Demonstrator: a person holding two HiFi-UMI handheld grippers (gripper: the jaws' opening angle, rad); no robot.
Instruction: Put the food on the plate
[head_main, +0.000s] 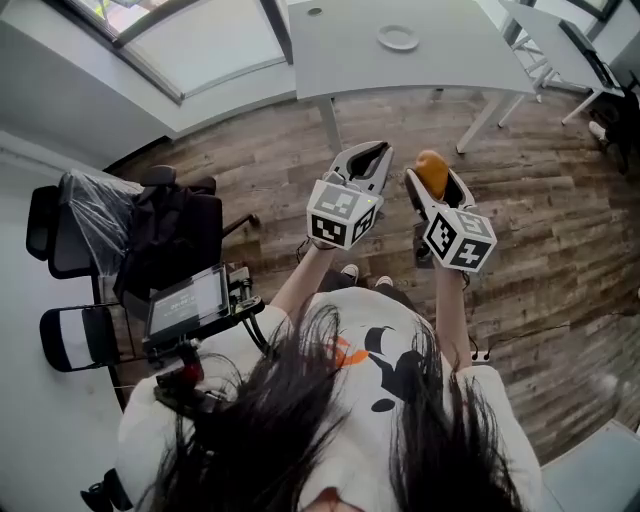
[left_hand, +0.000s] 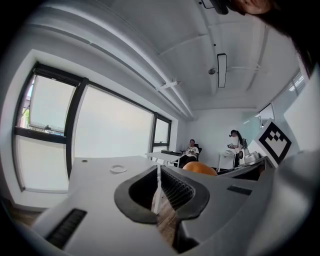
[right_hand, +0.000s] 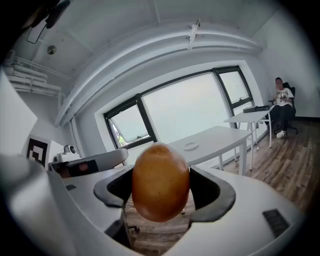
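We clamp the brown food (right_hand: 160, 172) in our right tool (right_hand: 160, 186), left tool (left_hand: 159, 179) closed; the plate (head_main: 398, 38) sits on the counter (head_main: 340, 55).

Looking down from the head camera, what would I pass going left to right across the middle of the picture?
Black chair draped in plastic → small screen → left gripper → right gripper, its jaws holding a round brown food.
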